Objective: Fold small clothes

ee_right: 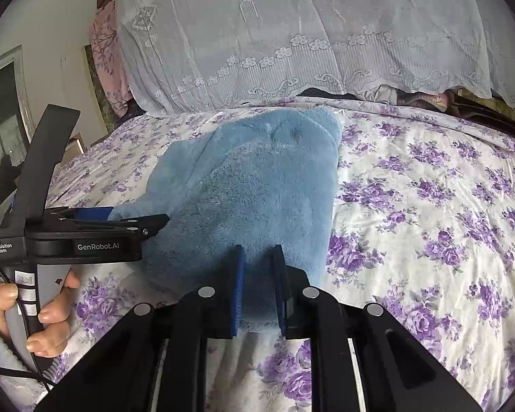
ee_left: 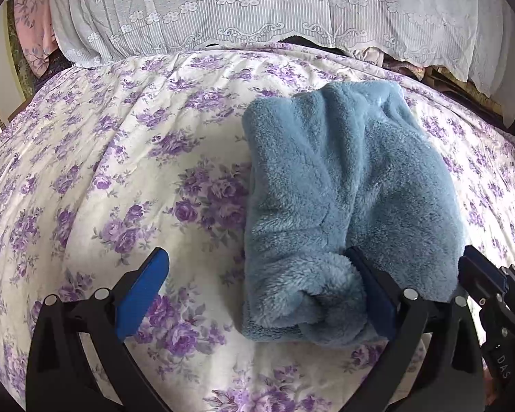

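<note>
We've got the blue fleece (ee_left: 343,189) lying on the floral bedspread (ee_left: 86,171), already doubled up into a thick bundle with a rolled near edge.

Left gripper (ee_left: 264,295): fingers wide, nothing pinched. Its right finger (ee_left: 370,288) touches the rolled near edge of the fleece; its left finger (ee_left: 144,295) sits over bare bedspread. From the right wrist view the same gripper (ee_right: 137,219) comes in sideways at the fleece's left corner, hand (ee_right: 48,312) on the handle.

Right gripper (ee_right: 259,285): fingers narrow, clamped on the near hem of the fleece (ee_right: 257,178).

Our read: next fold, near edge to far edge. To do it well:
- Left should close on all layers of that roll, not just the top one.
- Match the right grip's depth, so the hem lifts level.
- Lift both together, carry toward the lace cover (ee_right: 292,34), lay down flat.
- Fleece is bulky and springy; we expect it to unroll if released early.
</note>
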Available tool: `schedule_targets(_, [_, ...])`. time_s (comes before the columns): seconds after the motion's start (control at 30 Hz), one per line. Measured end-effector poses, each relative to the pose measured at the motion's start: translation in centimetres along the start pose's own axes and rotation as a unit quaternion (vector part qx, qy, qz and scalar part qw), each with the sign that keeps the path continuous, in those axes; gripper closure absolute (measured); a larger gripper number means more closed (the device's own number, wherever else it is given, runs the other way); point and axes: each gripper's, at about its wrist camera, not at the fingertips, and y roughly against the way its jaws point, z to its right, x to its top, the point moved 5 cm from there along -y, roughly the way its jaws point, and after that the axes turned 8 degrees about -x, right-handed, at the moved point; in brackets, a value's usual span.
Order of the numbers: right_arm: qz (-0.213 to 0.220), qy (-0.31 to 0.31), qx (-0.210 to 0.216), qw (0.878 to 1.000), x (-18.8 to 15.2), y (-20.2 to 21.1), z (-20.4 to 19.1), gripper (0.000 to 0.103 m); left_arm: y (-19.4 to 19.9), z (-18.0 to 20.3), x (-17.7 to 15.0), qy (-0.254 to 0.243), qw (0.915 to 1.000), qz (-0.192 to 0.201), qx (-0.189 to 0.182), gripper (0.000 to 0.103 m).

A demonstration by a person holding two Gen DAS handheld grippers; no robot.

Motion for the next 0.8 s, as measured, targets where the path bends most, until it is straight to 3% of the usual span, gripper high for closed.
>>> schedule_targets(0.13, [0.001,-0.010,0.003,1.000,0.0,0.2,0.3,0.085,0.6,-0.1,0.2,0.011,0.9997,0.006,-0.020,0.004])
schedule_targets(0.2, [0.006,-0.021,0.005,1.000,0.4,0.9,0.8,0.076,1.5,-0.1,0.6,0.022,0.9976,0.014,-0.064,0.005])
schedule_targets(0.27, [0.011,-0.040,0.012,0.999,1.2,1.4,1.7,0.042,1.9,-0.2,1.0,0.036,0.9931,0.011,-0.112,0.005])
schedule_targets(0.4, [-0.005,-0.112,0.053,0.992,2.5,0.2,4.2,0.040,-0.4,-1.6,0.9,0.093,0.9797,-0.035,-0.174,0.005])
schedule_targets(0.5, [-0.045,-0.197,0.112,0.973,2.9,-2.3,5.9,0.040,-1.7,-2.7,0.7,0.142,0.9627,-0.053,-0.224,0.005])
schedule_targets(0.63, [-0.094,-0.266,0.161,0.946,2.9,-5.6,6.4,0.033,-2.1,-1.5,1.1,0.139,0.9446,-0.059,-0.291,0.005])
schedule_targets(0.8, [-0.126,-0.307,0.192,0.923,2.2,-8.6,6.1,0.025,-4.3,-0.3,1.4,0.117,0.9504,-0.083,-0.276,0.005])
